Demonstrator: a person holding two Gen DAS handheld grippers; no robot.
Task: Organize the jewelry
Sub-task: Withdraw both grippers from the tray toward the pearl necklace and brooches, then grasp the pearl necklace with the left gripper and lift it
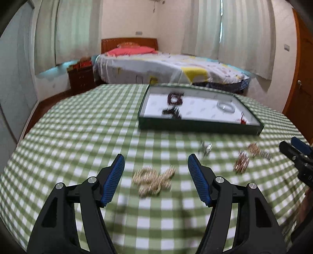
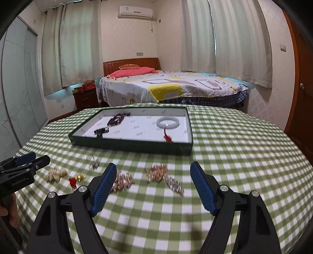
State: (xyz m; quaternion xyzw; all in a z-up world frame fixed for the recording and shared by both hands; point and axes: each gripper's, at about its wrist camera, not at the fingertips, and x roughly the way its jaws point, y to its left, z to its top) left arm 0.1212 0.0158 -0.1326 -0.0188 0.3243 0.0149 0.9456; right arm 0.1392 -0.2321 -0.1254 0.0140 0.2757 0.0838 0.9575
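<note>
Both grippers stand released, holding nothing, angled down over the surface (image 2: 234,136), a table under a green-and-white checked cloth; the left gripper (image 1: 156,175) frames a pale gold chain cluster (image 1: 153,180) lying directly ahead between its fingers, not touched; the right gripper (image 2: 153,184) has a rose-gold bracelet heap (image 2: 156,173) ahead between its fingers, a second rose-gold heap (image 2: 122,181) just beside its left finger, and a silver piece (image 2: 175,185) nearer its right finger. Beyond both lies the shallow green tray (image 2: 133,145), white-lined, already holding a dark bead string (image 2: 116,119), a pale jade bangle (image 2: 167,122) and a red tassel (image 2: 167,137). Judged step: approach for a pick; to do it well, lower until the pads straddle one heap only, close at cloth level so that loose links gather, and keep the two grippers apart. Room: a bed (image 2: 172,88) with patterned cover behind the surface; curtains (image 2: 225,39); wall air conditioner (image 2: 136,11).
</note>
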